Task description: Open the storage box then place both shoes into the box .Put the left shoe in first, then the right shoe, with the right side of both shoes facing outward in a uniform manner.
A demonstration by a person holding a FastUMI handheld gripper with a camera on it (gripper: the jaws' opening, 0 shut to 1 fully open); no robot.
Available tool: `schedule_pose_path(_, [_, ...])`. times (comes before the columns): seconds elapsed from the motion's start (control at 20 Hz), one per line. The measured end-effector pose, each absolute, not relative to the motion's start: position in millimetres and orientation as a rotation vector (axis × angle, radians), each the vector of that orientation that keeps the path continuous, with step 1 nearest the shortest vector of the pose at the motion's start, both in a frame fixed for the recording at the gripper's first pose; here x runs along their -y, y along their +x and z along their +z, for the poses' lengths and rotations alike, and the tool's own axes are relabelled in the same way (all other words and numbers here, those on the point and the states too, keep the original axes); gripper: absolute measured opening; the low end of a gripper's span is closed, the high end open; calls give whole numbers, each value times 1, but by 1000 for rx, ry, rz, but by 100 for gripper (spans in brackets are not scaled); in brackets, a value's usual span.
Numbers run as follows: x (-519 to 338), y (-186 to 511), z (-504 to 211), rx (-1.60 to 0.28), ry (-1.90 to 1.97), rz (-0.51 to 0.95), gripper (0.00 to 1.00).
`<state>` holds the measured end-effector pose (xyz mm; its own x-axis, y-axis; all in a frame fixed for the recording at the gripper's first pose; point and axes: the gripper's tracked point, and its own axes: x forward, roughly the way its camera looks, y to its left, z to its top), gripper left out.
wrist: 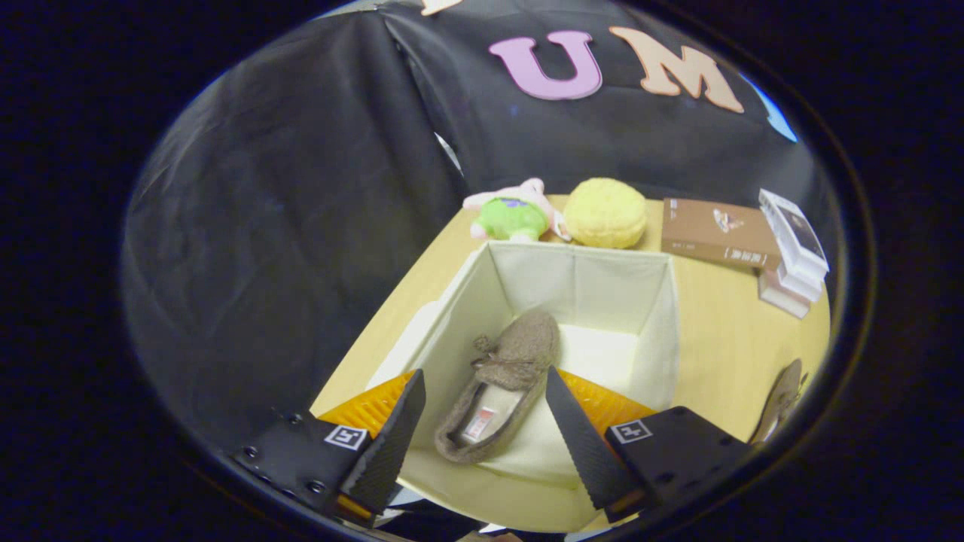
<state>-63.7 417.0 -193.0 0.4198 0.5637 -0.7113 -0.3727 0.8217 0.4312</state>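
The gripper [486, 403] has 2 blade-like fingers [392, 444] with finely ribbed inner faces, each tapering to a point. Behind each finger sits a dark, boxy mount bearing 1 small square white marker tag, with round screws on the left mount.

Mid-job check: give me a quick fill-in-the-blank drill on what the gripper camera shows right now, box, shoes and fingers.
1. The storage box on the table stands open with ____ shoe inside it.
2. The brown shoe in the box lies between the gripper fingers, which are ____ and hold nothing.
3. The second shoe lies ____ the box, on the table.
4. Beyond the box sit a green plush toy and a ____ round cushion.

Missing words: one; open; outside; yellow
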Motion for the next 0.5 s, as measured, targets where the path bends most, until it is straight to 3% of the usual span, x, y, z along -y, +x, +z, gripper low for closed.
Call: schedule_pose_path(0.5, [-289, -42, -166, -710, 158, 546, 100])
